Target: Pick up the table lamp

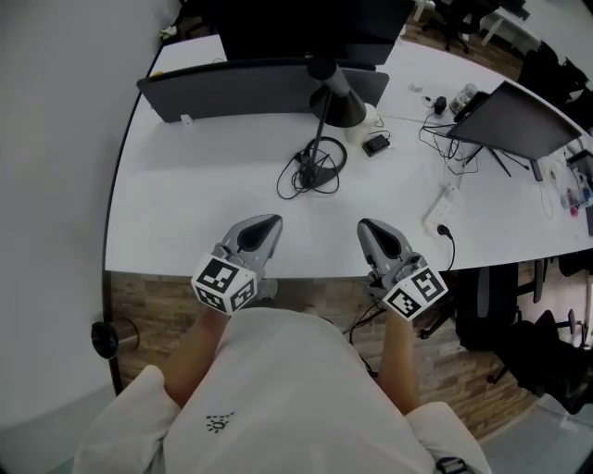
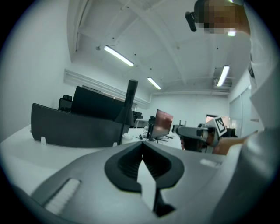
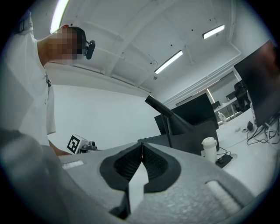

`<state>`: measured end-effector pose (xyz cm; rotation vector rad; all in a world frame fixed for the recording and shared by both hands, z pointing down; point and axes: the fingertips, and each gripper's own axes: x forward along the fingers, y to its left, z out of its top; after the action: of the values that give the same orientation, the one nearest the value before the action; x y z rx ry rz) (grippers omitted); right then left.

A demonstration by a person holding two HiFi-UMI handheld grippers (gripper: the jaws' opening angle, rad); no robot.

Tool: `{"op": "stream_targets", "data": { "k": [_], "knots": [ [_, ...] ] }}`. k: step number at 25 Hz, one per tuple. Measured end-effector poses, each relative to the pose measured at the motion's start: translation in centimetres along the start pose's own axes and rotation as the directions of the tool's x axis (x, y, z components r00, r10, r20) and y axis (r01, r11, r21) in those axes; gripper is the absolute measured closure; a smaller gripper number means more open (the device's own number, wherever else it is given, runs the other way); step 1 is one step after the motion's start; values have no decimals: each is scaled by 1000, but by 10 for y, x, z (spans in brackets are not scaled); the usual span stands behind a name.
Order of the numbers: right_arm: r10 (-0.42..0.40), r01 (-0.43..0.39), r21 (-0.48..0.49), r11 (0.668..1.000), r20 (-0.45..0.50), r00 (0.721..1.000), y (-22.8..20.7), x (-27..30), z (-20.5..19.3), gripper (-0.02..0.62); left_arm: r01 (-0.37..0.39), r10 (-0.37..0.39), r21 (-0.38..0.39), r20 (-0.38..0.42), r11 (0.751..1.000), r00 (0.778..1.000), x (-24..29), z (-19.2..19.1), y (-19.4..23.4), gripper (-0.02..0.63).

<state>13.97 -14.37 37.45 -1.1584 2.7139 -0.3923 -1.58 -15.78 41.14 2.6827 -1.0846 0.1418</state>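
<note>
The black table lamp (image 1: 332, 100) stands at the middle of the white table (image 1: 204, 194). It has a cone shade, a thin stem and a ring base with a coiled cable (image 1: 315, 167). Both grippers hover over the table's front edge, short of the lamp and apart from it. My left gripper (image 1: 269, 222) is shut with nothing in it, and my right gripper (image 1: 368, 225) is shut and empty too. The left gripper view has the lamp (image 2: 130, 98) ahead beyond the closed left gripper (image 2: 142, 146). The right gripper view shows the lamp (image 3: 168, 116) beyond the closed right gripper (image 3: 142, 148).
A dark divider panel (image 1: 250, 88) and a monitor (image 1: 306, 28) stand behind the lamp. A white cup (image 1: 371, 116) and a small black device (image 1: 376, 144) sit just right of it. Farther right are a power strip (image 1: 443, 205), cables and a dark screen (image 1: 519, 120).
</note>
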Motion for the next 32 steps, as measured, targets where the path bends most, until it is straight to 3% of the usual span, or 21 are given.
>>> {"op": "stream_targets", "data": {
  "k": [9, 16, 25, 32],
  "knots": [
    [-94, 93, -22, 995, -35, 995, -5, 43, -18, 594, 111, -112, -43, -30, 993, 993, 22, -4, 49, 612],
    [-153, 150, -42, 988, -58, 987, -11, 72, -25, 594, 211, -210, 4, -57, 977, 976, 33, -7, 73, 612],
    [-225, 220, -94, 971, -43, 973, -21, 93, -25, 594, 285, -283, 31, -66, 958, 957, 53, -9, 101, 612],
    [-208, 196, -135, 971, -83, 975, -42, 109, -37, 594, 328, -325, 35, -64, 944, 944, 85, -19, 99, 612]
  ]
}}
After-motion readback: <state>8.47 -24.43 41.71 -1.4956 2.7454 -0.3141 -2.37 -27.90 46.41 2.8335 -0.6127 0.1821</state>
